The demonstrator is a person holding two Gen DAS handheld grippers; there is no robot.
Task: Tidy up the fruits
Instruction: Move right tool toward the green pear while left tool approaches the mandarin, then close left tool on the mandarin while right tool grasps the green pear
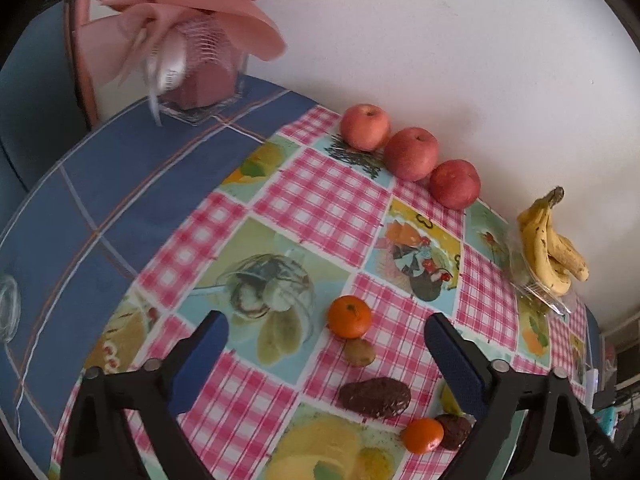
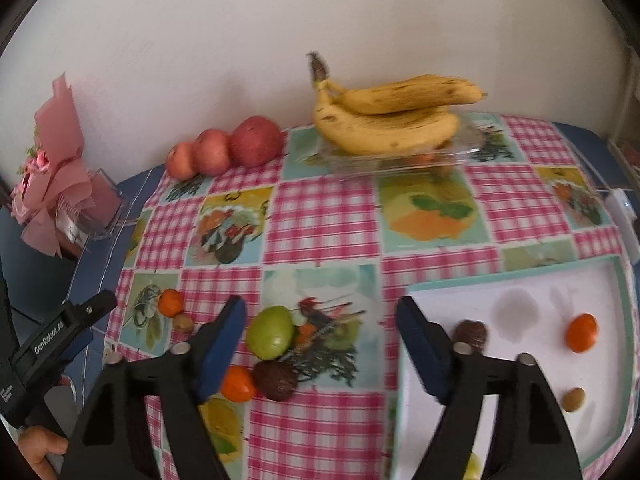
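Three red apples [image 1: 412, 154] line the wall; they also show in the right wrist view [image 2: 228, 148]. A banana bunch [image 2: 392, 116] rests on a clear plastic tray [image 2: 460, 156]. My left gripper [image 1: 326, 328] is open above a tangerine [image 1: 349, 317], a small kiwi [image 1: 360, 352] and a dark brown fruit [image 1: 375, 397]. My right gripper [image 2: 322, 316] is open over a green fruit [image 2: 270, 332], a tangerine [image 2: 238, 383] and a dark fruit [image 2: 275, 380]. A white tray [image 2: 520, 376] holds a tangerine [image 2: 582, 332], a dark fruit [image 2: 471, 333] and a kiwi [image 2: 573, 399].
A pink-wrapped bouquet in a clear vase [image 1: 200, 76] stands at the table's far left corner. A glass [image 1: 8, 308] sits on the blue cloth at the left. The wall runs close behind the fruit. The left gripper's body [image 2: 60, 336] shows at the right view's left edge.
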